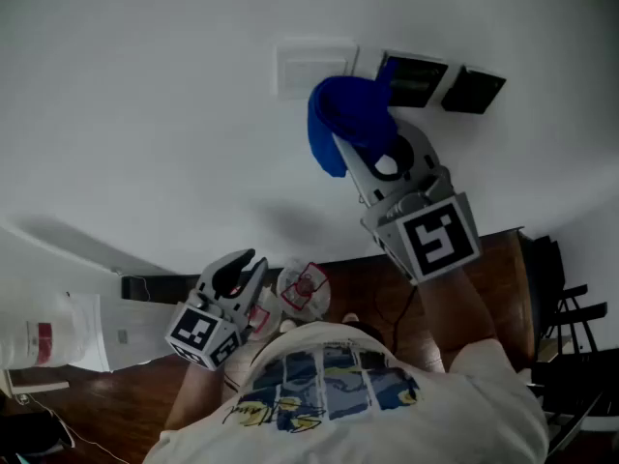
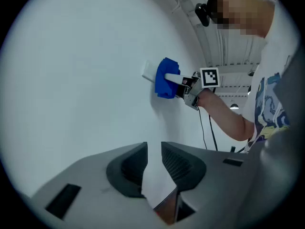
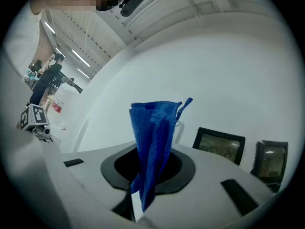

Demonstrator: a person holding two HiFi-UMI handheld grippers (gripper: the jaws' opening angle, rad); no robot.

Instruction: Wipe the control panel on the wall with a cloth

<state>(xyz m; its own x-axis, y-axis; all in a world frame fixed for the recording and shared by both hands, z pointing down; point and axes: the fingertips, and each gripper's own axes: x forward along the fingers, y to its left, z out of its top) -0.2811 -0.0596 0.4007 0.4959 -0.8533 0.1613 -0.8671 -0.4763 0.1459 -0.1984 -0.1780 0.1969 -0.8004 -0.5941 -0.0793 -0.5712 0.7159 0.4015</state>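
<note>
the wiping looks begun but not finished: the right claw (image 1: 372,148) is clamped on a bunched blue cloth (image 1: 340,119), held against the wall (image 1: 145,114) beside a white switch plate (image 1: 309,66). the cloth only reaches the near edge of the two dark control panels (image 1: 416,80). the left claw (image 1: 237,276) hangs low, jaws slightly apart, empty.

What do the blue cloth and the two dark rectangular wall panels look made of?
The blue cloth: soft textile, matte, likely microfibre or terry; nubbly weave, limp folds, stitched edge. The dark rectangular wall panels: smooth glossy plastic or glass faces in black frames; faint sheen, can't tell which.
</note>
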